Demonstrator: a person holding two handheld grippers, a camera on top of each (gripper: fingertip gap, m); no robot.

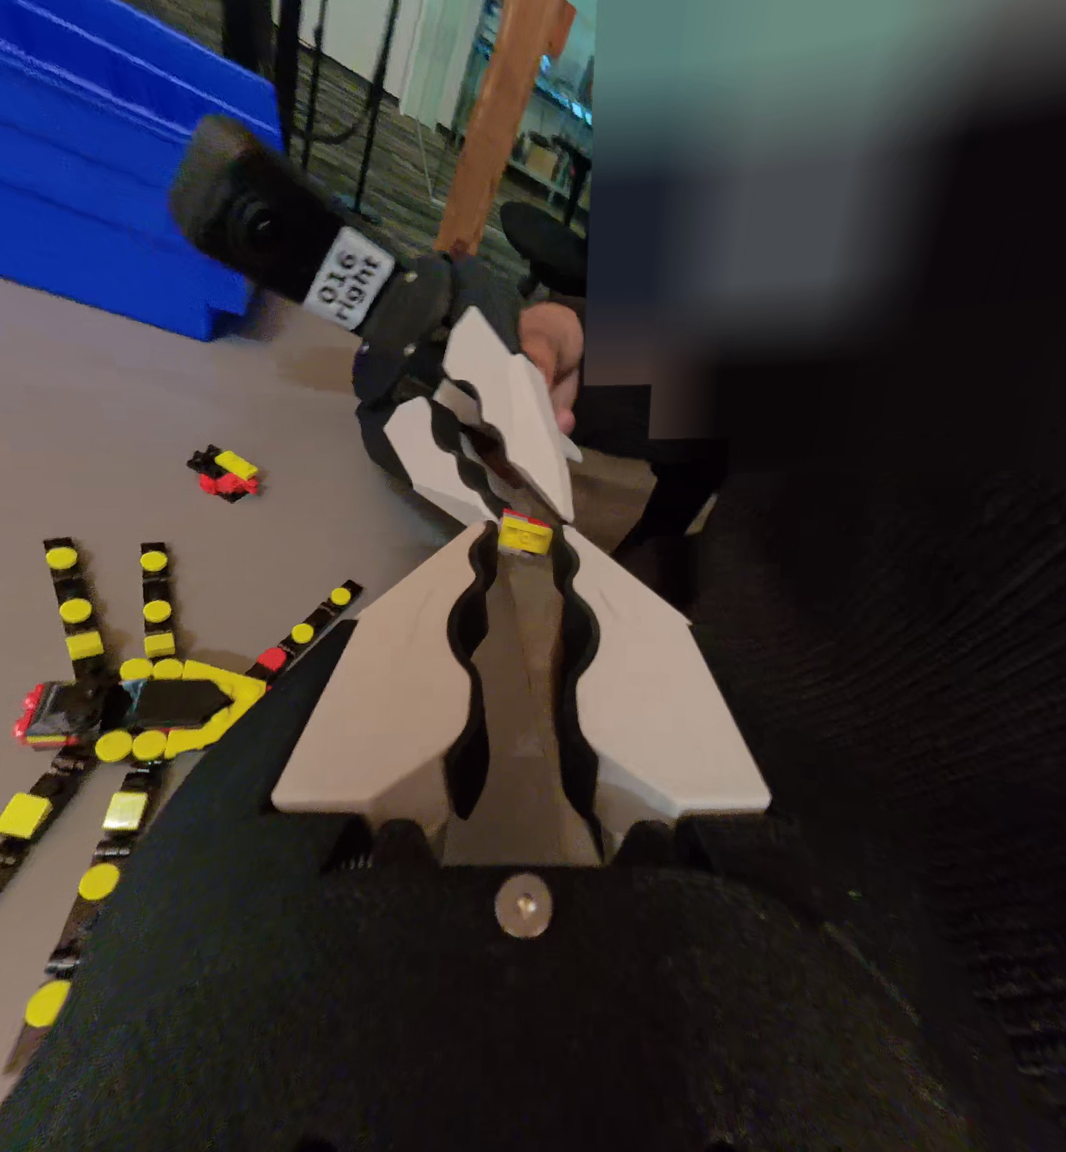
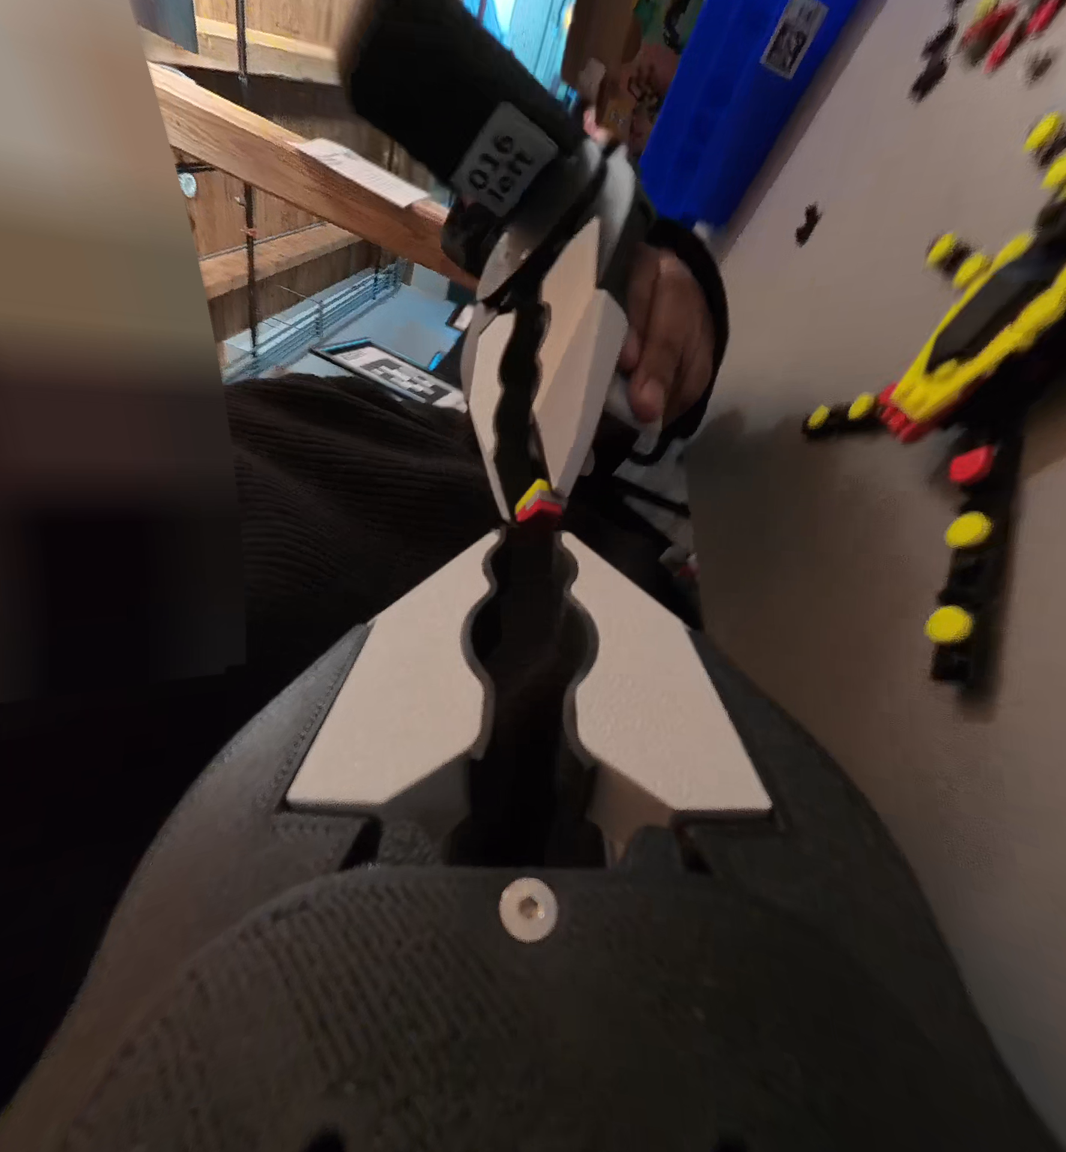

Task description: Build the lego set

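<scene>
A small yellow and red lego piece (image 1: 523, 537) is held in the air off the table's edge, between both grippers, which meet tip to tip. My left gripper (image 1: 525, 535) is shut on it; it also shows in the right wrist view (image 2: 533, 504), coming from above with the piece (image 2: 535, 499) at its tips. My right gripper (image 2: 531, 531) is closed to a narrow gap at the piece's near end; it shows in the left wrist view (image 1: 531, 518). The yellow and black spider-like model (image 1: 169, 704) lies flat on the table, left of my left gripper, and right of my right gripper (image 2: 1004, 330).
A small black, yellow and red sub-assembly (image 1: 225, 477) lies on the grey table (image 1: 144, 399). Blue bins (image 1: 81, 156) stand at the back (image 2: 736, 93). Loose pieces (image 2: 1004, 31) lie farther off. A person's hands (image 2: 661, 330) hold the grippers. Dark clothing fills the side off the table. My left and right fingertips are right by each other.
</scene>
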